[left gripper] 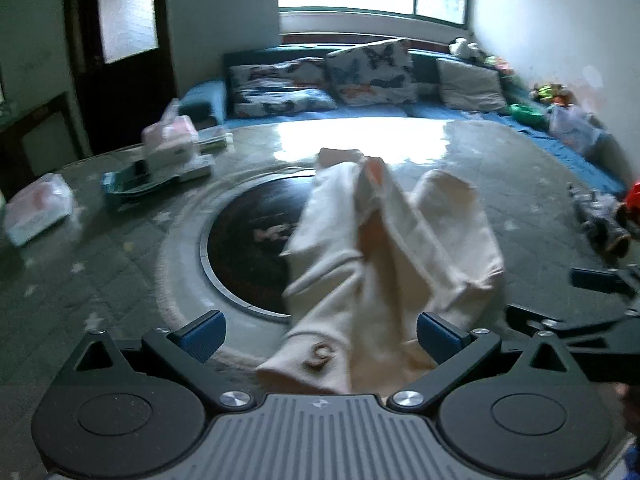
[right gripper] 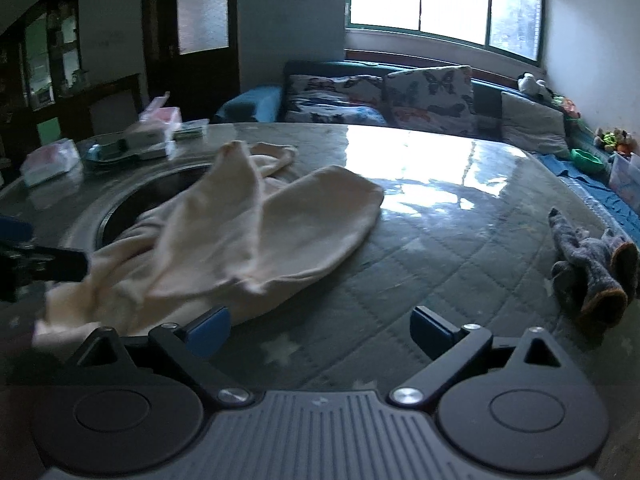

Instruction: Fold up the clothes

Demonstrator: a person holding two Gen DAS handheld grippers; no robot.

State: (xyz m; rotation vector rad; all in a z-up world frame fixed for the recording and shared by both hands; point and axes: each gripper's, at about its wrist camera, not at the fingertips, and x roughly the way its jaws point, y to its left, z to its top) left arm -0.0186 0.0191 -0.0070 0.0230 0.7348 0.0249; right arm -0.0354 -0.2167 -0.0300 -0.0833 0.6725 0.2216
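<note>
Two claws spread wide, neither one pinching cloth.
My left claw (left gripper: pixel 320 338) has the cream garment (left gripper: pixel 384 264) lying between its blue pads; my right claw (right gripper: pixel 320 330) hovers just beside it over the quilted bench (right gripper: pixel 440 240), grey socks (right gripper: pixel 592 272) well apart.

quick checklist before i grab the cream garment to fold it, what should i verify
1. Left tool open: ok, jaws apart with the cream garment lying between them, not clamped.
2. Right tool open: ok, jaws apart over bare table, beside the garment's hem.
3. Garment lying flat: not ok, it is bunched and creased, with one part raised.
4. Garment fully on the table: cannot tell, its near edge is hidden under the left tool.
5. Space to spread it: ok, gray sock lies apart on the right, tissue boxes sit at the far left.
</note>
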